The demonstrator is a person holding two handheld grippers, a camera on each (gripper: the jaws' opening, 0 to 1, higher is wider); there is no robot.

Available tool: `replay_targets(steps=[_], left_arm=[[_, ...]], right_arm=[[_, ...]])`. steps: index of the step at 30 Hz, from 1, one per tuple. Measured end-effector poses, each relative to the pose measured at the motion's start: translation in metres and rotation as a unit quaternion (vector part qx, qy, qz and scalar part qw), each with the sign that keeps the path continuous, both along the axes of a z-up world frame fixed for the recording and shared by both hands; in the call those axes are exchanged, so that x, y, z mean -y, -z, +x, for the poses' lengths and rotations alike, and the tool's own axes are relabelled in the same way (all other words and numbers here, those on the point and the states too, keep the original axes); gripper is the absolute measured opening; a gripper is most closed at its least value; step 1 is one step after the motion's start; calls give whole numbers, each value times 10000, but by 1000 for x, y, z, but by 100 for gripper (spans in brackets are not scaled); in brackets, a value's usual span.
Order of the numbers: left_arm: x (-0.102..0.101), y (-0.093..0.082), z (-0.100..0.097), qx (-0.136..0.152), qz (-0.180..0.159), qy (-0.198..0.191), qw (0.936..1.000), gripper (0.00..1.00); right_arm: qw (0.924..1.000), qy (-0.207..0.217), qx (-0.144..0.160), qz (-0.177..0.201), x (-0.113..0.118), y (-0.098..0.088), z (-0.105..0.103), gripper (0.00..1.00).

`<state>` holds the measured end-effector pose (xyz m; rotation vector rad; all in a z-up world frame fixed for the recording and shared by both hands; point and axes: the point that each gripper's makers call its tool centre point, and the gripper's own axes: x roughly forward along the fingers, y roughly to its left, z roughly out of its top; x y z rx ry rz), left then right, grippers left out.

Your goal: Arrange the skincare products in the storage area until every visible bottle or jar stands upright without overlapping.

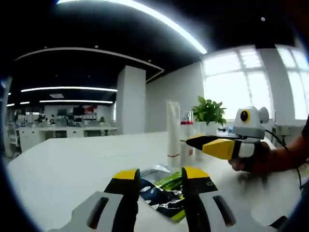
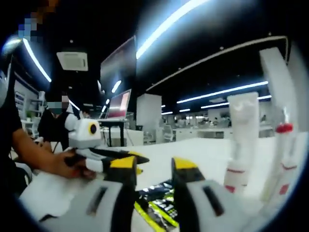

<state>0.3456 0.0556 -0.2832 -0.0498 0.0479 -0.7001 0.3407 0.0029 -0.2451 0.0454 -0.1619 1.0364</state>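
Observation:
A green and dark sachet [image 1: 161,192] lies flat on the white table [image 1: 72,164], just beyond my left gripper [image 1: 161,174], whose jaws stand apart and open. Past it a tall white tube [image 1: 173,126] stands upright, with small red-capped bottles [image 1: 186,140] beside it. My right gripper [image 1: 190,141] reaches in from the right, close to those bottles. In the right gripper view, my right gripper [image 2: 154,164] is open over the same sachet [image 2: 157,200]. The white tube [image 2: 241,140] and a red-capped bottle [image 2: 283,154] stand upright at the right. The left gripper [image 2: 142,158] comes in from the left.
A potted green plant [image 1: 209,110] stands behind the bottles near bright windows. A hand [image 1: 253,162] holds the right gripper, and another hand [image 2: 65,165] holds the left one. A laptop [image 2: 118,107] and office desks lie further back.

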Motion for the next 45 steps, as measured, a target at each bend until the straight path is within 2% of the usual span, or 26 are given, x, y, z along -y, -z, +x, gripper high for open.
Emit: replay_targets(steps=[11, 18, 27, 30, 42, 45], left_arm=[[-1, -17, -34, 328, -291, 73, 9990, 49], [-14, -18, -56, 446, -120, -107, 9989, 49], [-35, -19, -76, 463, -126, -326, 9983, 49], [-47, -19, -84, 463, -136, -430, 9979, 49], [-115, -19, -110, 366, -307, -1112, 9926, 50], [-127, -14, -117, 260, -106, -1236, 9919, 50]], right_arm=[[9993, -310, 60, 174, -10, -10, -18, 35], [9991, -392, 65, 114, -16, -8, -23, 36], [9989, -474, 25, 7, -21, -3, -28, 35], [9980, -617, -21, -93, -27, 2, -32, 35], [9922, -1214, -182, -216, -55, 12, -59, 41], [9902, -1354, -222, -266, -63, 15, -65, 48]])
